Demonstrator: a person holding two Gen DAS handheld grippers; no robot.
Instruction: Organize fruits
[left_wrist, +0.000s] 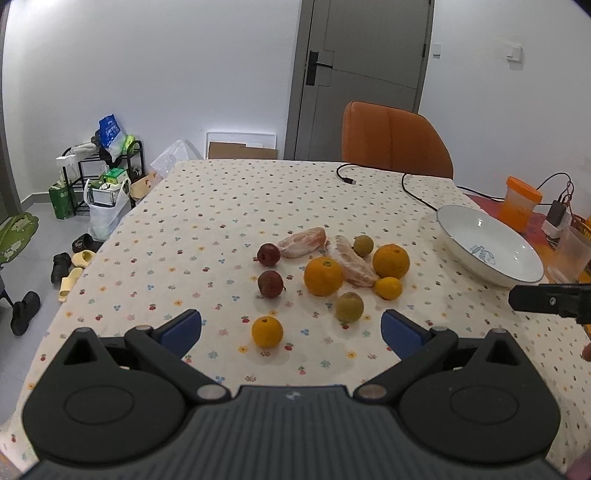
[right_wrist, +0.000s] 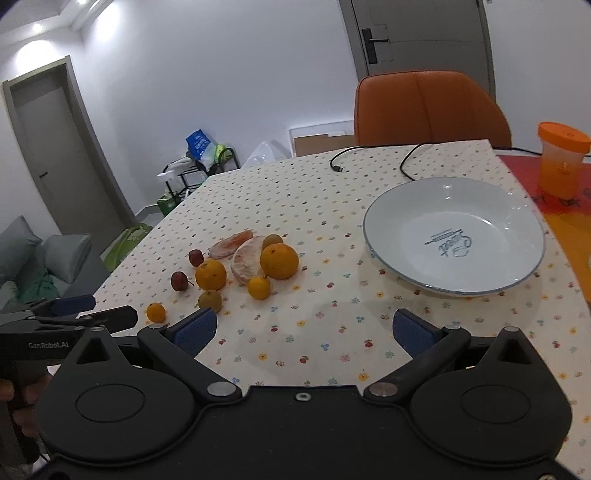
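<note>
Loose fruit lies mid-table: two large oranges (left_wrist: 323, 276) (left_wrist: 390, 260), a small orange (left_wrist: 267, 331) nearest my left gripper, another small orange (left_wrist: 388, 287), two dark red fruits (left_wrist: 270, 283), two green fruits (left_wrist: 349, 306), and two peeled citrus pieces (left_wrist: 303, 242). An empty white bowl (left_wrist: 517, 273) (right_wrist: 373, 225) stands to the right. My left gripper (left_wrist: 291, 334) is open and empty, just short of the small orange. My right gripper (right_wrist: 303, 329) is open and empty, hovering in front of the bowl, with the fruit cluster (right_wrist: 279, 261) to its left.
The table wears a flower-print cloth (left_wrist: 207, 229). A black cable (left_wrist: 406, 184) lies at the far side. An orange lidded cup (left_wrist: 519, 203) (right_wrist: 561, 164) stands at the right edge. An orange chair (left_wrist: 391, 138) is behind the table. Clutter and shoes sit on the floor at left.
</note>
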